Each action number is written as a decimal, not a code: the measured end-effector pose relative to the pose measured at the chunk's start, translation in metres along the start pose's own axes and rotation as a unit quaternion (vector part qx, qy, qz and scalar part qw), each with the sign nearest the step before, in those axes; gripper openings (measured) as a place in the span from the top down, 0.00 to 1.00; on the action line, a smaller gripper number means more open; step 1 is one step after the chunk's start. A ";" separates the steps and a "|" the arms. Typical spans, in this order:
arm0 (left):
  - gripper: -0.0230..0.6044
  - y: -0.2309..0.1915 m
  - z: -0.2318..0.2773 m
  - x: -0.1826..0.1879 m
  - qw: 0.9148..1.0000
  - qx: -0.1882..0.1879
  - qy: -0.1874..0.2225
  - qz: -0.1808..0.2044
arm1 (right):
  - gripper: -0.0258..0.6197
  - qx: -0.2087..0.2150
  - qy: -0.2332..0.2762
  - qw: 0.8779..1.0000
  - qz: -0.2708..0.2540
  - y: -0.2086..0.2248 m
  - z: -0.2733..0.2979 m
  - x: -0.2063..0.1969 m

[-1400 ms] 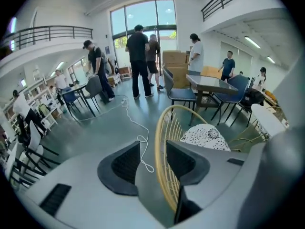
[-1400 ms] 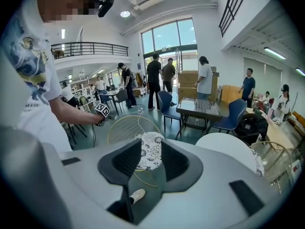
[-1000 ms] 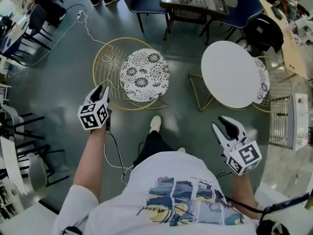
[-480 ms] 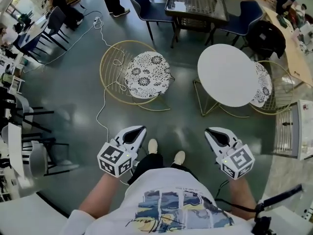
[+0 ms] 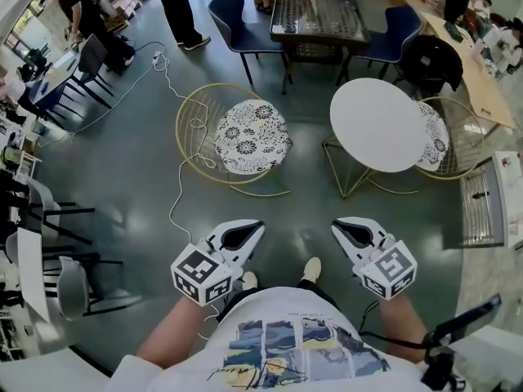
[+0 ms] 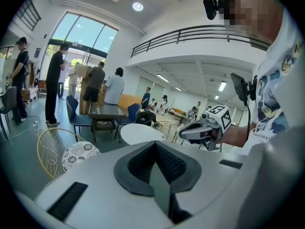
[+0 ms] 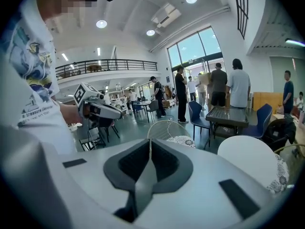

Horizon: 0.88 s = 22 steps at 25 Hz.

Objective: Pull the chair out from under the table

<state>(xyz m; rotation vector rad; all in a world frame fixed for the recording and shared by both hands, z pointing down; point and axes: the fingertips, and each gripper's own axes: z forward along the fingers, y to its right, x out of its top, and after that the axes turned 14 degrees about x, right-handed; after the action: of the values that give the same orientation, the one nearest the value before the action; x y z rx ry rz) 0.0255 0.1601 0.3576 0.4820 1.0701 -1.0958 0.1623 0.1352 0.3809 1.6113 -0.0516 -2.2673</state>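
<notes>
The gold wire chair (image 5: 253,135) with a patterned cushion stands on the floor left of the round white table (image 5: 377,125), apart from it. It also shows in the left gripper view as the chair (image 6: 78,154) beside the table (image 6: 140,132). My left gripper (image 5: 255,227) is held close in front of my body, well short of the chair, shut with nothing in it. My right gripper (image 5: 337,225) is level with it on the right. Its jaws have just been closing and meet with nothing between them.
A second gold chair (image 5: 441,133) sits tucked under the table's right side. A white cable (image 5: 176,178) trails across the floor from the pulled chair. Blue chairs and a glass-topped table (image 5: 315,15) stand behind, black chairs (image 5: 49,211) at left, a wire rack (image 5: 478,207) at right.
The left gripper came away from the chair's rim, swung back toward my body and shut. The right gripper shut too and shifted inward. Chair and table now lie further off.
</notes>
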 end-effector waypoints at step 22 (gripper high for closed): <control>0.95 -0.081 -0.177 -0.099 0.995 -0.092 -0.013 0.043 | 0.93 -0.029 -0.012 0.999 -0.011 -0.203 0.160 0.009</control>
<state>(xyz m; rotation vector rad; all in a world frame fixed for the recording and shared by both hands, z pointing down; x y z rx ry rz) -0.1321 0.3088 0.3792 0.3625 1.1058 -0.9167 -0.0420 0.2947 0.3815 1.5618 0.0269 -2.2836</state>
